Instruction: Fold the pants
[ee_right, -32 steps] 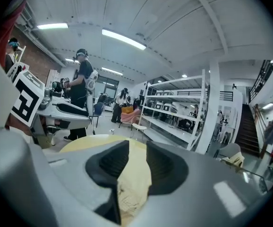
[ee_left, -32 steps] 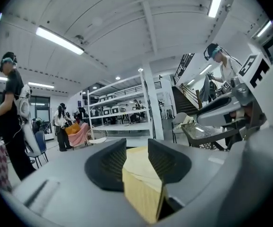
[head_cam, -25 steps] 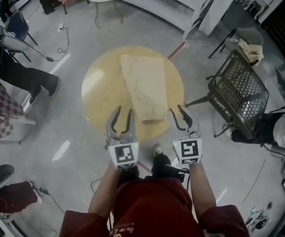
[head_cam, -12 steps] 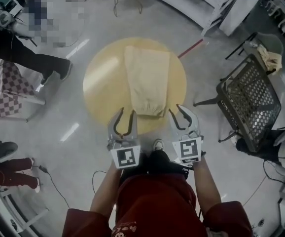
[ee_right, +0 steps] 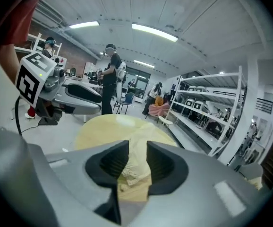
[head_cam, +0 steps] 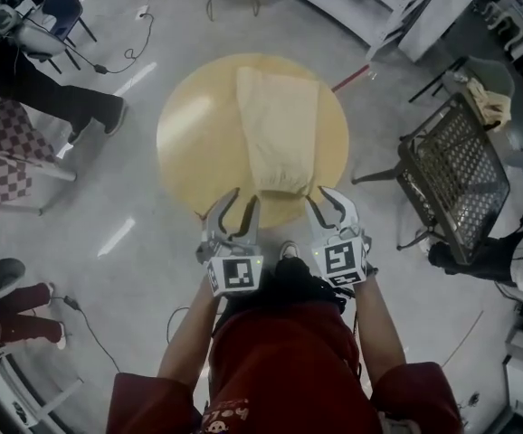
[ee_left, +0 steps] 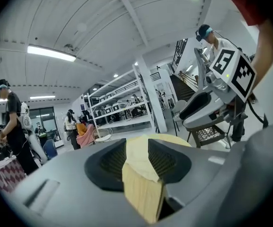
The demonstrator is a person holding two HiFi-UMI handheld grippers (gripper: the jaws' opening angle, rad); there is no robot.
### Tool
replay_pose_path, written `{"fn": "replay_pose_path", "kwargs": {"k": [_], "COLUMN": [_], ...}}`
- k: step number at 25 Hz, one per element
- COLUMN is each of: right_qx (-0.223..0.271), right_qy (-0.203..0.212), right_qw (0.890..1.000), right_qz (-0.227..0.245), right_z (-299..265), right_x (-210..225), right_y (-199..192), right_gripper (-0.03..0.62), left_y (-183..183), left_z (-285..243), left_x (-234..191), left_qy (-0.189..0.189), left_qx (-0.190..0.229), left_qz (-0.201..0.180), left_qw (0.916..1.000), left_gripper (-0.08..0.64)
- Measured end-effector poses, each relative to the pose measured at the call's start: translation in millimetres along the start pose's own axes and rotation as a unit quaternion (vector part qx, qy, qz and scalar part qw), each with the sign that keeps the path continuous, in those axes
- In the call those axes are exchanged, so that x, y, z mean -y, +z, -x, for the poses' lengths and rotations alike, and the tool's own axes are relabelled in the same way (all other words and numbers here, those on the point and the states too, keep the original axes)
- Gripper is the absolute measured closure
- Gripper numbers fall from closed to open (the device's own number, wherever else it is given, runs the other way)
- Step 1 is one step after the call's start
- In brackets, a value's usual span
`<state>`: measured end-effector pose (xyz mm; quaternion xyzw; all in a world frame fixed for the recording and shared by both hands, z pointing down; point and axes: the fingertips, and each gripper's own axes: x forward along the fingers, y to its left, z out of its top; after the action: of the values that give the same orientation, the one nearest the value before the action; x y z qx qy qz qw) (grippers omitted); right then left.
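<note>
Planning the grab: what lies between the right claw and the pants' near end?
Only a bare strip of table separates the right claw from the pants, clearest in the head view.

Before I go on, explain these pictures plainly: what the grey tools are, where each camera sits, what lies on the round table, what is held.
No robot: a person holds a tool in each hand, each ending in a two-fingered claw. The head view looks down from the person's head and shows the left claw and right claw by the near edge of the table. The other two pictures come from cameras riding on each tool, looking out between its fingers. On the table lie cream pants, stretched away from the person. Both claws are open and hold nothing; the pants only show beyond the gaps.
</note>
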<state>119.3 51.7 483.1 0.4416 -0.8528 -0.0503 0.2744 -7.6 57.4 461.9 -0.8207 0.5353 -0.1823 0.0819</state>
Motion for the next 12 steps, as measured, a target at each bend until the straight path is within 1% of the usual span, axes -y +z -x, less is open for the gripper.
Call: {"fn": "replay_pose_path", "kwargs": {"k": [3,5,7,10,12], "right_qx": [-0.032,-0.055,-0.081,-0.117,-0.135], "right_qy": [0.023,0.044,0.068,0.104,0.118], "right_qw": [0.999,0.995,0.99,0.981,0.975], "right_qz": [0.036,0.065,0.089,0.118,0.133], "right_z": [-9,-15,-21,-31,-36], "right_x": [-17,-27,-35,-47,-47], "right_y": [-12,-22,-33,-52,-63], "right_gripper": [0.486,0.482,0.464,0.443,0.44], "left_y": [-25,-44,-60,-80,-90], "left_z": [-1,-7,-13,-21,-30], "left_x": [10,23,35,48,57], "left_qy": [-0.036,-0.072,-0.11,-0.16,-0.187], "left_qx": [-0.031,-0.058,-0.088,-0.131,-0.154], "left_qz": [-0.029,-0.059,-0.089,-0.126,-0.145], "left_qw": [0.9985,0.994,0.986,0.9701,0.9594], "left_gripper": [0.393,0.383,0.376,0.367,0.358]}}
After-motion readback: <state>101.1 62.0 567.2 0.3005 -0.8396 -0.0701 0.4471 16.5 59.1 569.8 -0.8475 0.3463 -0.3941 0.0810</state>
